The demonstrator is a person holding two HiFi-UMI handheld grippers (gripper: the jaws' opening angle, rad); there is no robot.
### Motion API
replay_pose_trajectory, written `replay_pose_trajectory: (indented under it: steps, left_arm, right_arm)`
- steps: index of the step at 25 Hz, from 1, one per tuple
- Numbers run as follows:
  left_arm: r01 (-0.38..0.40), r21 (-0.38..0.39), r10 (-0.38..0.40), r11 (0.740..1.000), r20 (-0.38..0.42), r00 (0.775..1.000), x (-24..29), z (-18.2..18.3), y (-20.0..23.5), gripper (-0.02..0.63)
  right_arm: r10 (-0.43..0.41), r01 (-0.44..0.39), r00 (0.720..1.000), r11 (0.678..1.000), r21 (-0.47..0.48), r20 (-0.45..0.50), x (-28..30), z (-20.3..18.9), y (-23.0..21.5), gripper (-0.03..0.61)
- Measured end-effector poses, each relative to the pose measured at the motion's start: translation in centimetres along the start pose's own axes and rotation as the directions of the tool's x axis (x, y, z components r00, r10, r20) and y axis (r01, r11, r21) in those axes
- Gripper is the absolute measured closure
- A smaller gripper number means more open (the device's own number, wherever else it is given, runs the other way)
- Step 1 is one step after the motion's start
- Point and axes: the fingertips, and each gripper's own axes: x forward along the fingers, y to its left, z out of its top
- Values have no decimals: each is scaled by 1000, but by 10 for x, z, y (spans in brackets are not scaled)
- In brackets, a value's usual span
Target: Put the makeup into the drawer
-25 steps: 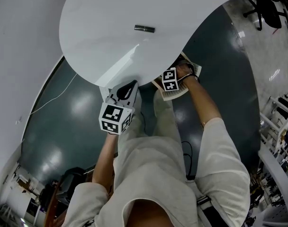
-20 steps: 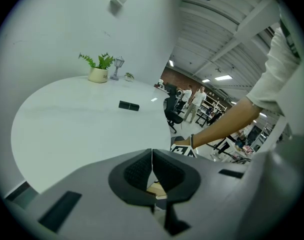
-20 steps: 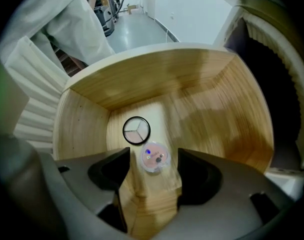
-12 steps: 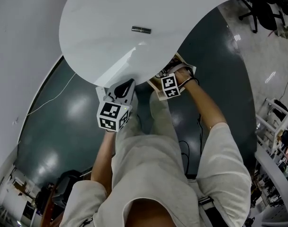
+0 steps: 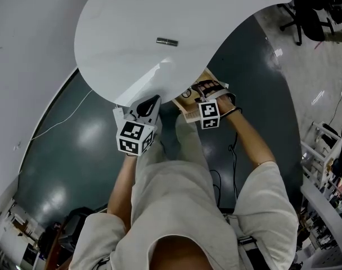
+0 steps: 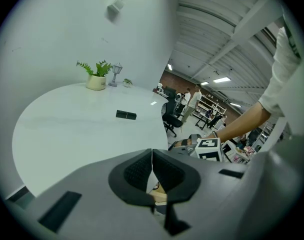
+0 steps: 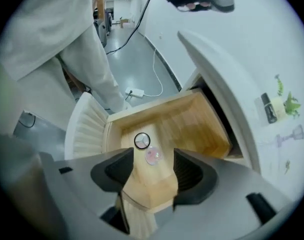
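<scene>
A small black makeup tube (image 5: 167, 41) lies on the white round table (image 5: 120, 44), far from both grippers; the left gripper view shows the tube (image 6: 126, 115) too. Under the table's edge a wooden drawer (image 7: 202, 126) stands pulled out. On its floor lie a black-rimmed round compact (image 7: 142, 141) and a pink round one (image 7: 153, 156). My right gripper (image 7: 152, 171) hangs above them, pointing steeply down, its jaws apart and closing with nothing gripped. The left gripper (image 6: 152, 156) sits at the table's near edge, pads touching, empty.
A potted plant (image 6: 96, 79) and a small glass ornament (image 6: 115, 73) stand at the table's far rim. The drawer has a white fluted front (image 7: 87, 129). A white cable (image 7: 154, 81) runs over the dark floor. My legs are just below the drawer.
The right gripper has lifted up out of the drawer, its marker cube moving toward me in the head view. The left gripper has stayed in place.
</scene>
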Motion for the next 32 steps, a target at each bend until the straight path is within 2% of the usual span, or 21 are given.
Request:
replay_pose_trajectory:
  steps: [3, 5, 7, 10, 12, 14, 16, 18, 21, 26, 32]
  left_arm:
    - [1, 6, -1, 1000, 3, 1000, -1, 3, -2, 601]
    - [3, 9, -3, 1000, 3, 1000, 2, 6, -4, 601]
    - [3, 11, -4, 1000, 5, 1000, 4, 9, -5, 601]
    - [3, 14, -3, 1000, 8, 1000, 2, 10, -5, 601]
    - [3, 13, -3, 1000, 9, 1000, 3, 11, -8, 601]
    - [4, 14, -4, 1000, 9, 1000, 6, 12, -10, 601]
    - [6, 13, -6, 1000, 11, 1000, 7, 13, -10, 601]
    - [6, 11, -6, 1000, 13, 1000, 7, 13, -9, 601]
    - [4, 9, -4, 1000, 18, 1000, 3, 12, -7, 601]
    - [-10, -6, 10, 1000, 23, 1000, 0, 9, -4, 601]
    - [-23, -21, 23, 1000, 34, 999, -10, 9, 5, 601]
  right_arm:
    - [-33, 25, 998, 989, 148, 52, -20, 2, -2, 333]
    - [-65, 31, 992, 953, 301, 105, -34, 2, -7, 333]
    - [-115, 18, 978, 879, 477, 174, -51, 5, -17, 338]
    - [-217, -34, 934, 734, 678, 282, -81, 16, -35, 342]
    - [-295, -85, 888, 649, 756, 352, -103, 20, -48, 341]
    - [-373, -132, 836, 577, 806, 404, -124, 22, -62, 339]
    - [-441, -145, 794, 532, 834, 419, -138, 22, -79, 337]
    - [-480, -131, 773, 518, 845, 414, -145, 23, -95, 334]
    - [-507, -93, 763, 528, 844, 401, -145, 26, -119, 334]
    - [-514, -36, 767, 561, 827, 383, -135, 25, -160, 336]
    - [-481, -3, 785, 627, 779, 391, -122, 38, -200, 344]
